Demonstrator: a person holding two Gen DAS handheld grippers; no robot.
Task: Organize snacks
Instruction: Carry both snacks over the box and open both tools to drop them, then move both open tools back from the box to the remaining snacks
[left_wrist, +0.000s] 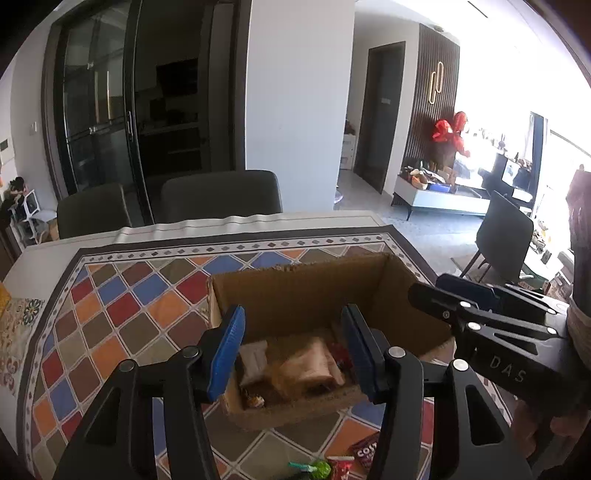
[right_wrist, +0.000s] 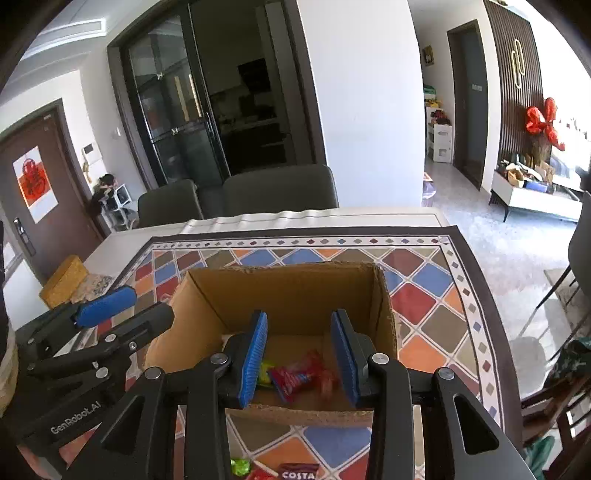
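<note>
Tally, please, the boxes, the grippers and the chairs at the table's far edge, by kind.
Box: 1
Grippers: 2, left gripper and right gripper
Chairs: 2
Total: 5

Beyond the counter (right_wrist: 122, 236) with its diamond-patterned cloth (right_wrist: 417, 295): two dark chairs (right_wrist: 280, 188), a white pillar (right_wrist: 365, 110), black glass doors (right_wrist: 177, 110). Right of the pillar, pale tiled floor (right_wrist: 476, 221), slatted dark wall (right_wrist: 513, 92), red balloons (right_wrist: 543, 122), harsh daylight.
</note>
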